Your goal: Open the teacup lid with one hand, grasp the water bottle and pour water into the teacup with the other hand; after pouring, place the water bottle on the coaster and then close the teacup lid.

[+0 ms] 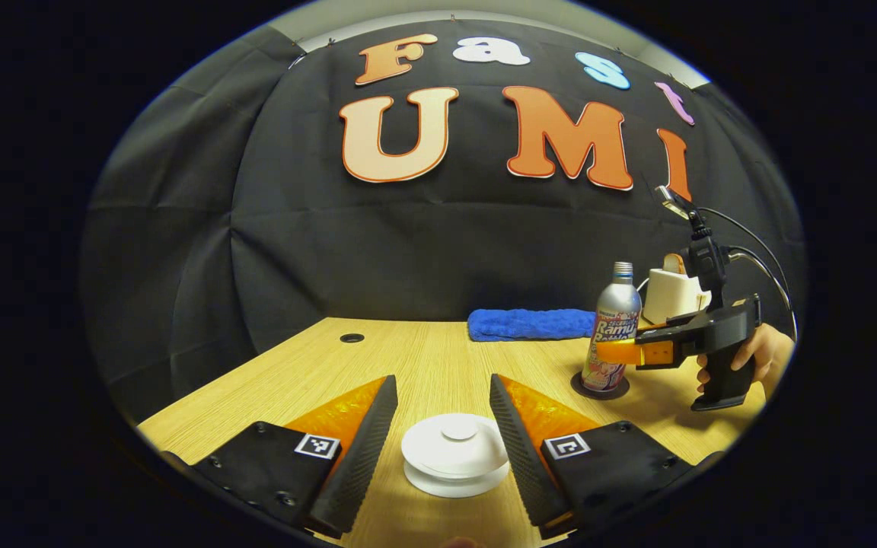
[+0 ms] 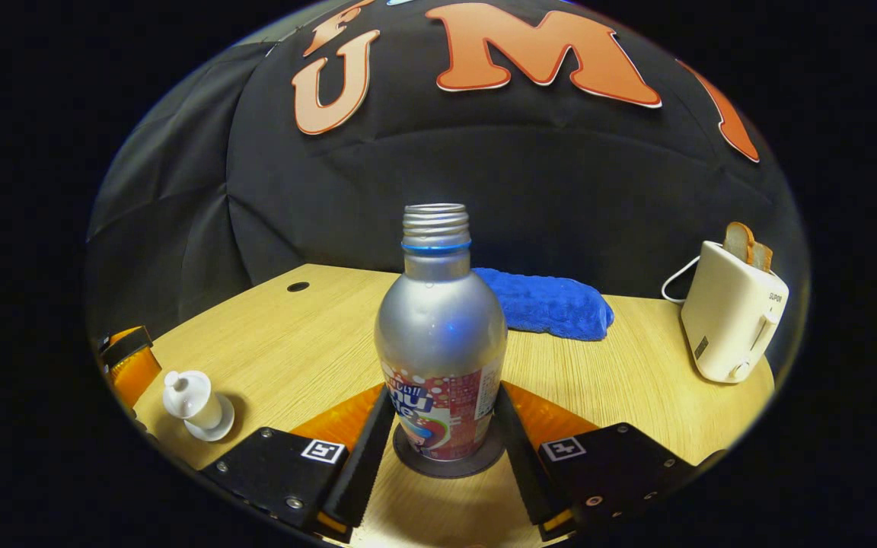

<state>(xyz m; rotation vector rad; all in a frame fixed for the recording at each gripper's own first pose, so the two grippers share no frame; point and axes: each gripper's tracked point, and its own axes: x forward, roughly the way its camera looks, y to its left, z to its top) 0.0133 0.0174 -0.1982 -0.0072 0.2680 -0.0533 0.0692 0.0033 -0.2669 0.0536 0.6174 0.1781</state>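
Observation:
The white teacup [image 1: 454, 464] stands on the table with its lid [image 1: 455, 443] on. My left gripper [image 1: 444, 378] is open, one finger on each side of the lid and clear of it. The silver water bottle [image 2: 438, 335], uncapped, stands upright on the dark round coaster [image 2: 446, 463]. My right gripper [image 2: 444, 390] is open, its fingers flanking the bottle's lower body very closely. In the left gripper view the bottle [image 1: 615, 320] is at the right, where a hand [image 1: 766, 358] holds the right gripper [image 1: 612, 352]. In the right gripper view the teacup [image 2: 196, 405] is at the far left.
A folded blue towel [image 2: 553, 304] lies at the back of the wooden table [image 2: 636, 380]. A cream toaster [image 2: 731, 312] with bread slices in it stands at the back right, its cord behind. A small cable hole [image 1: 352, 338] is near the back left edge.

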